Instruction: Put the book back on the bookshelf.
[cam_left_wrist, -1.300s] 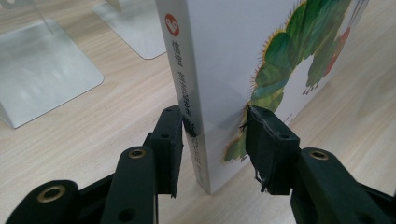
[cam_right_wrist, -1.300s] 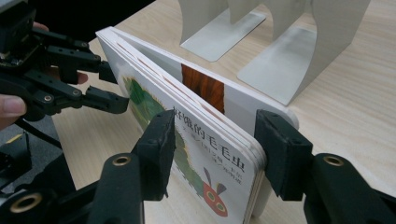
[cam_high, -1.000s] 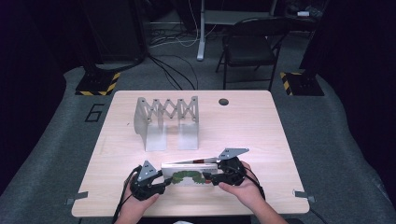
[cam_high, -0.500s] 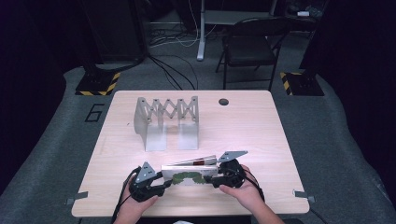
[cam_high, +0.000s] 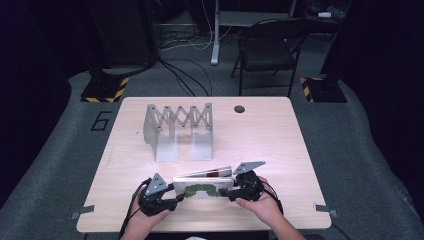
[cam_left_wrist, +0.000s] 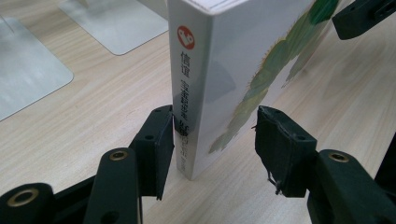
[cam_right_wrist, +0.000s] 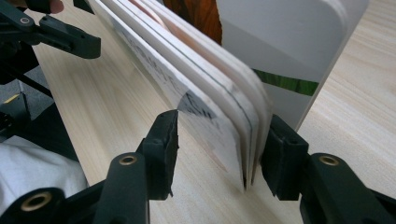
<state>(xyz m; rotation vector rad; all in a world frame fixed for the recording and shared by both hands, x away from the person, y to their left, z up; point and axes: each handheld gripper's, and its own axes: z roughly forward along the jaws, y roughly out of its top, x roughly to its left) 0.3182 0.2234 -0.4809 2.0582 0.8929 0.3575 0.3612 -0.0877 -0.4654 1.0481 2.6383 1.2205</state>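
Note:
A white board book (cam_high: 202, 188) with a green caterpillar picture stands on its edge near the table's front, its pages fanned at the right end. My left gripper (cam_high: 176, 196) straddles the spine end (cam_left_wrist: 219, 70). One pad (cam_left_wrist: 159, 144) rests beside the spine and the other (cam_left_wrist: 280, 144) stands clear of the cover, the jaws having just been opening. My right gripper (cam_right_wrist: 219, 140) grips the fanned pages (cam_right_wrist: 210, 93). Both its pads touch them though its jaws have just eased open a little, and the back cover (cam_right_wrist: 289, 51) lies outside them.
A grey metal accordion rack (cam_high: 177, 127) stands on two flat feet at the table's middle back. A round cable hole (cam_high: 239, 108) sits near the far edge. A folding chair (cam_high: 267, 50) and floor cables lie beyond the table (cam_high: 280, 145).
The right hand has edged slightly toward the table's front edge. The book and the left hand stand where they were.

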